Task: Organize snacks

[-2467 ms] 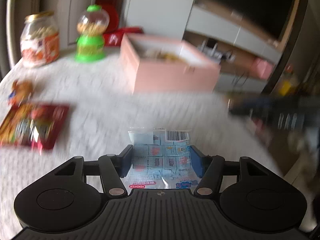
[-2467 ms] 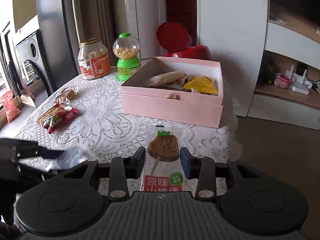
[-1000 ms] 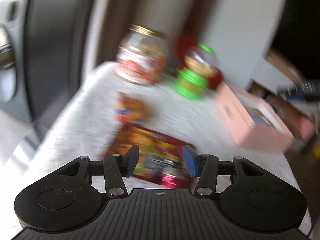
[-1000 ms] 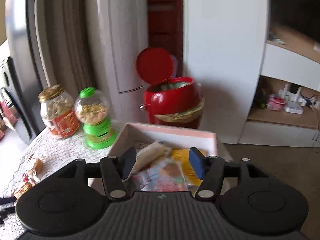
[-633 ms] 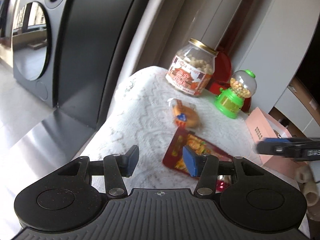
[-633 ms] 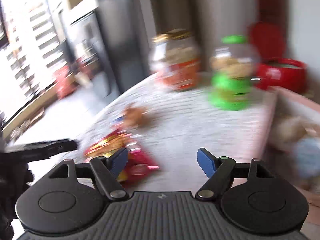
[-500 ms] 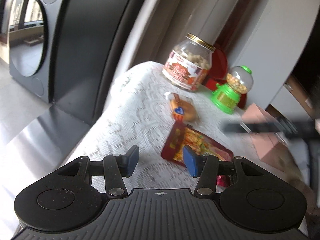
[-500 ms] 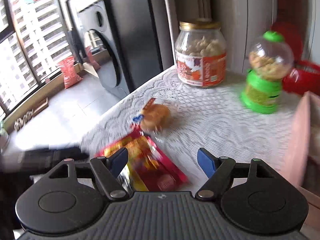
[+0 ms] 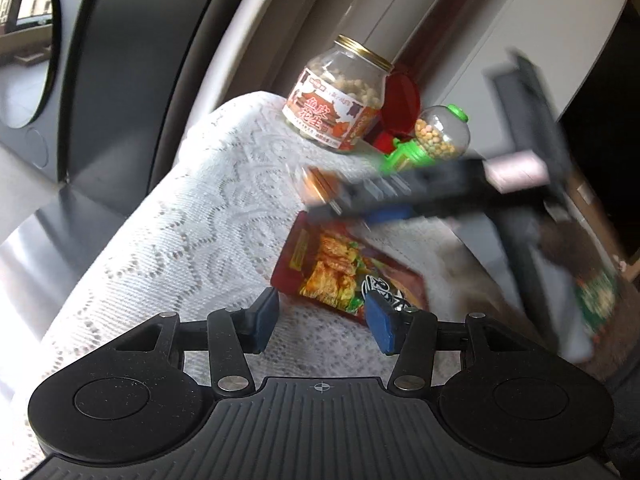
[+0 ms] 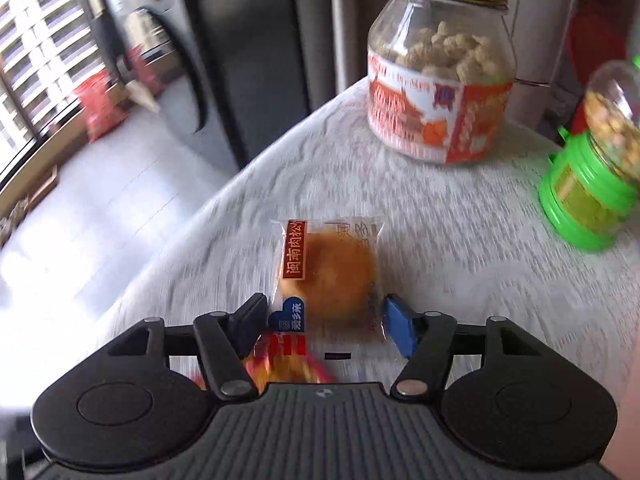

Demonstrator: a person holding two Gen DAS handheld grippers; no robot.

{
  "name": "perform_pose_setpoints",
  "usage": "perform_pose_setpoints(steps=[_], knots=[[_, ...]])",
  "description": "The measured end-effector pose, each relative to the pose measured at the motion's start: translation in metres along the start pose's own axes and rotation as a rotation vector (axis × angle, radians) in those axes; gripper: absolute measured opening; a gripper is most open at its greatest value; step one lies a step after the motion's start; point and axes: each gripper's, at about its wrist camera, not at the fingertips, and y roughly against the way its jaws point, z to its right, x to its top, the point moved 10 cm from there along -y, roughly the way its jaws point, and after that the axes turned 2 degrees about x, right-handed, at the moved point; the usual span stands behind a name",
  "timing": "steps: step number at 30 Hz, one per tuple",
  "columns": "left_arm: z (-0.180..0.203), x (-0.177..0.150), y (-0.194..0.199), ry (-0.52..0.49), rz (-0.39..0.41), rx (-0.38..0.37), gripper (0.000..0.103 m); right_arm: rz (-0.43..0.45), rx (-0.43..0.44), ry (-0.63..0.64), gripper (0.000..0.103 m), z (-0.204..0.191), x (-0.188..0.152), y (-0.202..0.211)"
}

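Surface: a table under a white lace tablecloth (image 9: 208, 216), its weave in scalloped patterns; a dark glossy appliance (image 9: 120, 40) stands beyond the edge at 10 o'clock in the left wrist view.
Left gripper (image 9: 322, 320): low over the cloth, aimed forward; blue-padded fingers (image 9: 382, 326) stand moderately apart with nothing between them.
Red snack packet (image 9: 344, 276): flat, glossy, printed with food; it lies just ahead of the left gripper at 12 to 1 o'clock, its near edge by the right fingertip.
Right gripper (image 10: 324, 322): level with the cloth, spread wide; 2 fingers flank the near end of the pastry packet, contact unclear through blur.
Pastry packet (image 10: 328, 272): clear wrapper, round golden-brown cake, red label strip; flat on the cloth at 12 o'clock in the right wrist view.
Jar (image 10: 438, 68): rounded glass, gold lid, pale puffed snacks, at 1 o'clock.
Candy dispenser (image 10: 592, 168): clear globe on a green base, at 3 o'clock, well apart from the pastry.
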Motion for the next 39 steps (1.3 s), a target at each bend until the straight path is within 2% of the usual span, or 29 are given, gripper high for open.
perform_pose_setpoints(steps=[3, 7, 12, 16, 19, 21, 24, 26, 29, 30, 31, 32, 36, 39], knots=[[0.011, -0.004, -0.005, -0.012, -0.013, -0.014, 0.054, -0.016, 0.031, 0.019, 0.064, 0.008, -0.031, 0.025], [0.031, -0.009, -0.017, -0.023, -0.048, -0.060, 0.054, -0.021, 0.071, -0.039, 0.064, 0.031, -0.069, 0.062], [0.064, -0.021, -0.032, -0.080, -0.109, -0.112, 0.054, 0.027, 0.040, -0.032, 0.074, 0.052, -0.112, 0.102], [0.079, -0.030, -0.035, -0.077, -0.162, -0.170, 0.054, 0.057, 0.037, -0.057, 0.081, 0.057, -0.143, 0.128], [0.079, -0.024, -0.037, -0.082, -0.143, -0.111, 0.053, 0.057, 0.097, -0.147, 0.084, 0.056, -0.164, 0.136], [0.077, -0.017, -0.037, -0.100, -0.122, -0.050, 0.053, 0.076, 0.133, -0.210, 0.092, 0.053, -0.168, 0.136], [0.076, -0.008, -0.032, -0.148, -0.092, 0.042, 0.053, 0.101, 0.076, -0.222, 0.101, 0.043, -0.166, 0.131], [0.078, -0.004, -0.028, -0.152, -0.086, 0.056, 0.053, 0.112, 0.026, -0.172, 0.103, 0.032, -0.164, 0.123], [0.081, 0.001, -0.021, -0.165, -0.074, 0.067, 0.053, 0.111, -0.106, -0.009, 0.102, 0.012, -0.169, 0.112], [0.082, 0.002, -0.019, -0.171, -0.072, 0.070, 0.053, 0.132, -0.121, 0.017, 0.098, 0.010, -0.170, 0.113], [0.083, 0.003, -0.016, -0.177, -0.071, 0.071, 0.053, 0.136, -0.102, 0.008, 0.095, 0.010, -0.172, 0.116], [0.086, 0.003, -0.016, -0.183, -0.073, 0.072, 0.053, 0.138, -0.088, 0.003, 0.088, 0.012, -0.174, 0.122], [0.099, -0.001, -0.017, -0.219, -0.086, 0.064, 0.053, 0.147, -0.054, -0.058, 0.079, 0.033, -0.188, 0.148], [0.115, -0.007, -0.025, -0.254, -0.100, 0.052, 0.053, 0.152, -0.104, -0.066, 0.078, 0.051, -0.206, 0.165]])
